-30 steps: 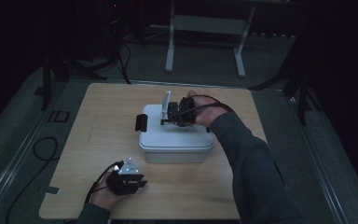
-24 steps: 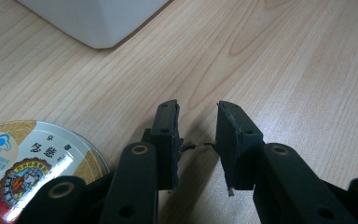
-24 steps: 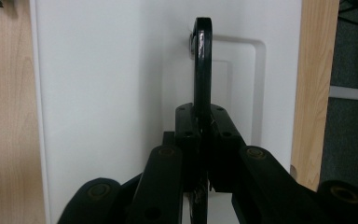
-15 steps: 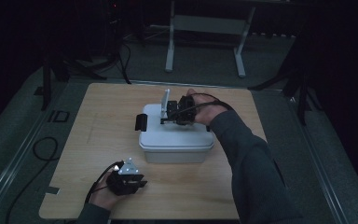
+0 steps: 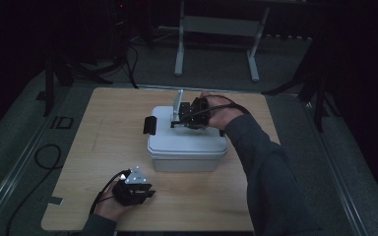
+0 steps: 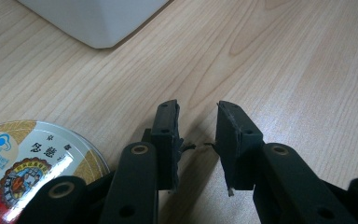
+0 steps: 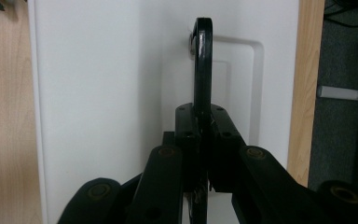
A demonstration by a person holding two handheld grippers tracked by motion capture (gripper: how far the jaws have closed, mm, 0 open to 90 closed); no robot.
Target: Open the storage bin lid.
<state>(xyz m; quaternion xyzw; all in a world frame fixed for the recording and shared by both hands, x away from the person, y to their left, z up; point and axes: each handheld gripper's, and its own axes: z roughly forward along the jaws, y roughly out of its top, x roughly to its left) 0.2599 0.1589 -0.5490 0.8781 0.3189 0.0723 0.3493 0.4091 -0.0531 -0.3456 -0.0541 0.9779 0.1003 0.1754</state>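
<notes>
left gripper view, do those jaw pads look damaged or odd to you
Yes. The left gripper stands open over bare table, and its pads look frayed, with ragged edges and small shreds sticking into the gap.

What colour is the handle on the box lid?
Black handle, standing up from the white box; clearest in the right gripper view, clamped in the right hand-held gripper.

The high view is dim and grainy, its surroundings sinking into near black; the pale wooden table (image 5: 103, 147) and the white plastic box (image 5: 187, 147) catch what light there is. Both gripper views are bright and evenly lit (soft shadows only). Glare streaks the round printed tin lid (image 6: 32, 154), and the near black jaws blur.
</notes>
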